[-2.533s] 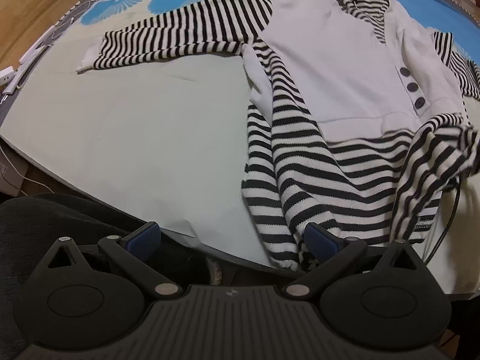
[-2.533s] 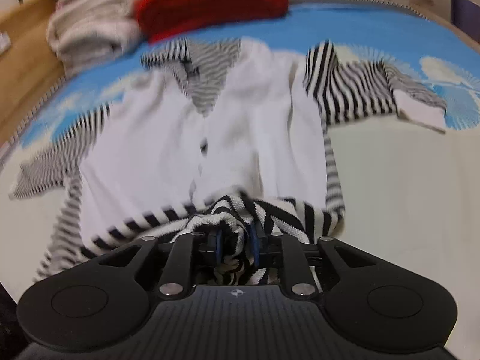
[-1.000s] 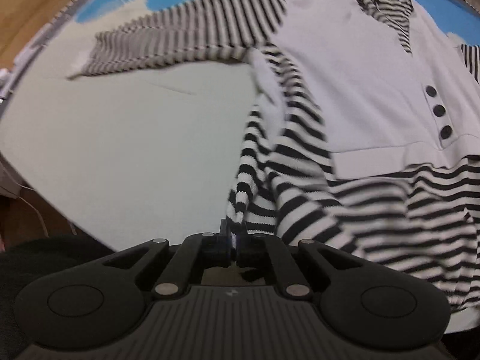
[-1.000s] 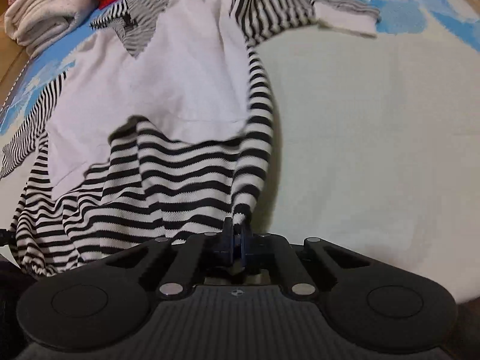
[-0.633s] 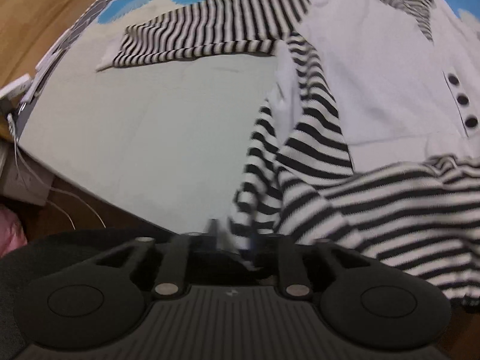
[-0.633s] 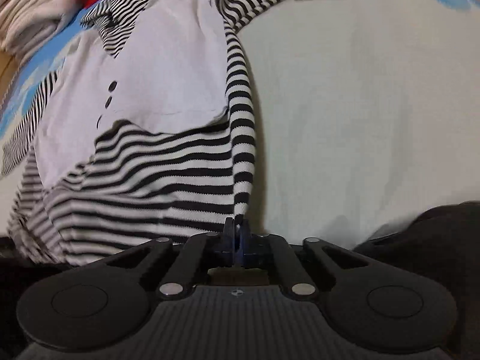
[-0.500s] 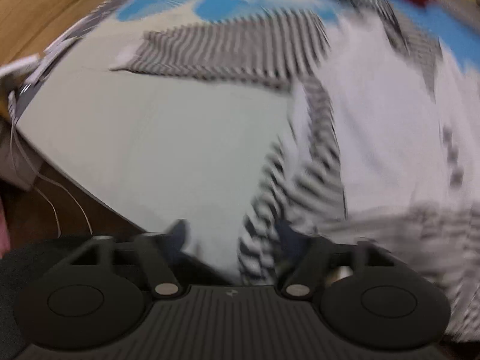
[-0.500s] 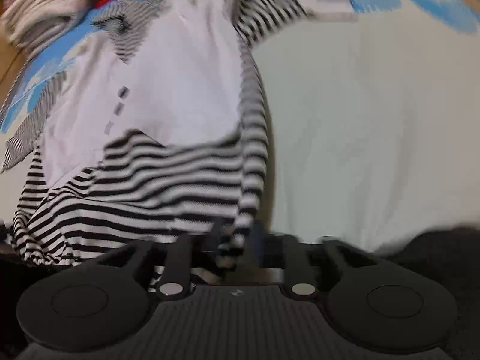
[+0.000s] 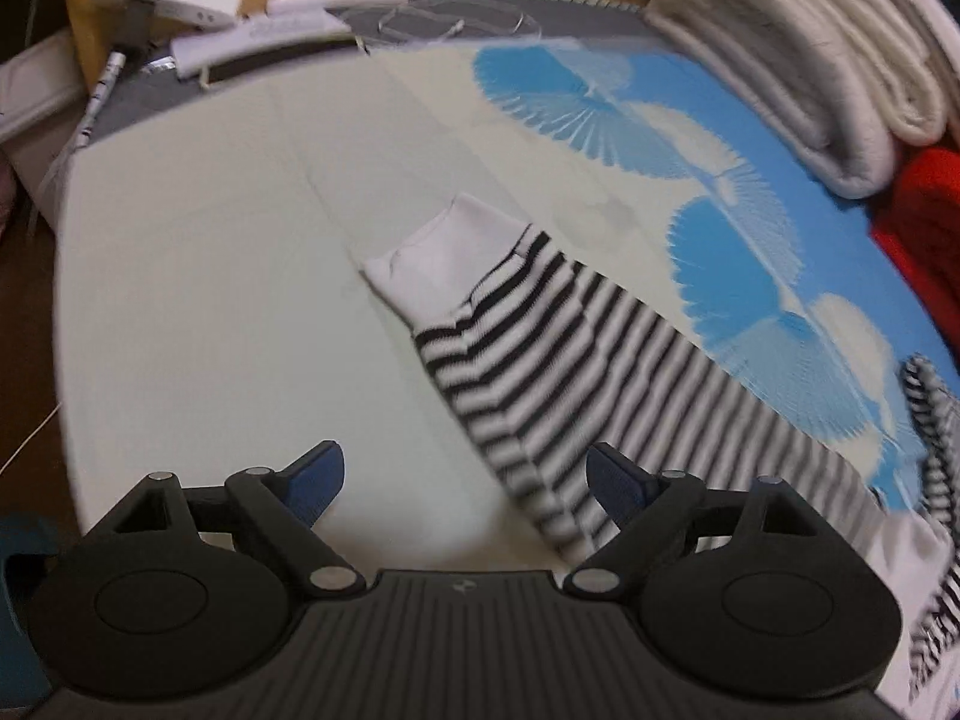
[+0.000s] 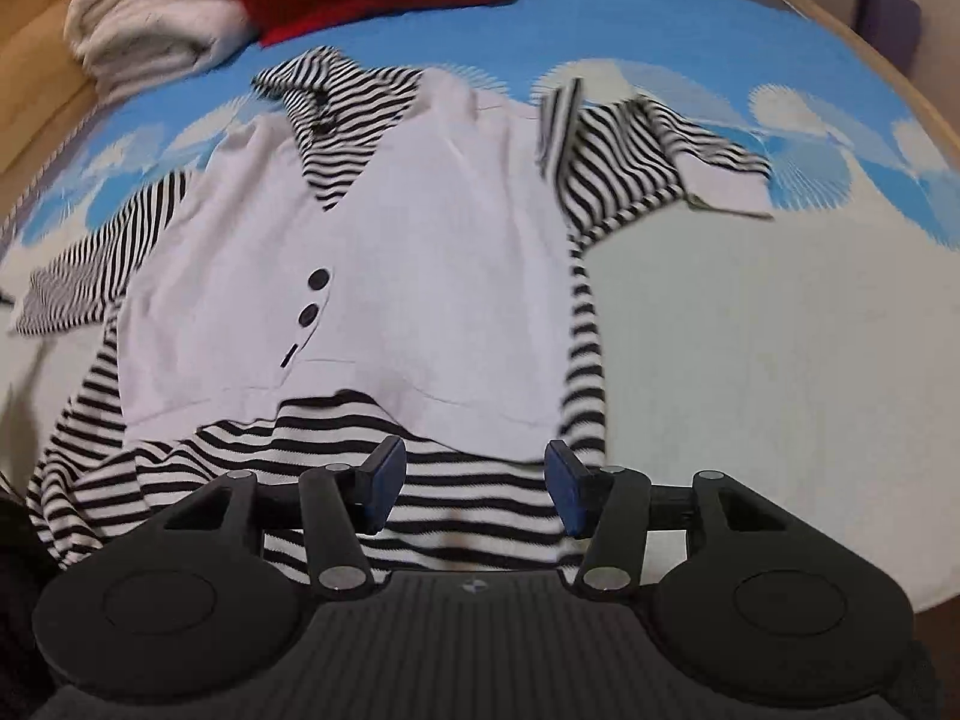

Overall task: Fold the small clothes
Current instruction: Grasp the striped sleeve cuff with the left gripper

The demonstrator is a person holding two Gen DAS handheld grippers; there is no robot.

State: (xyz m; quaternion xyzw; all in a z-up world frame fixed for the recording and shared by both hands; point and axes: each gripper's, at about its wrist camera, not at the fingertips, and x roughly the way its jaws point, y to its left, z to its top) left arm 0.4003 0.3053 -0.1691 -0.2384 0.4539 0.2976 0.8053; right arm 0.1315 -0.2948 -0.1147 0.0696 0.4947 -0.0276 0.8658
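Now both claws spread: left claw [image 9: 465,480] over striped sleeve [image 9: 540,348], right claw [image 10: 474,483] over hem [image 10: 468,480].

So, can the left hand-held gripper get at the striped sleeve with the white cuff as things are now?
Probably yes. The left hand-held gripper is open, and the striped sleeve lies flat on the mat, running partly between its fingers. Nothing lies on top of the sleeve or blocks the way to the white cuff.

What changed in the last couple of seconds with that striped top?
Both tools let go: the left tool and right tool had pinched the hem corners and now hang open. The left one swung over to the sleeve. The top still lies spread flat, unfolded.
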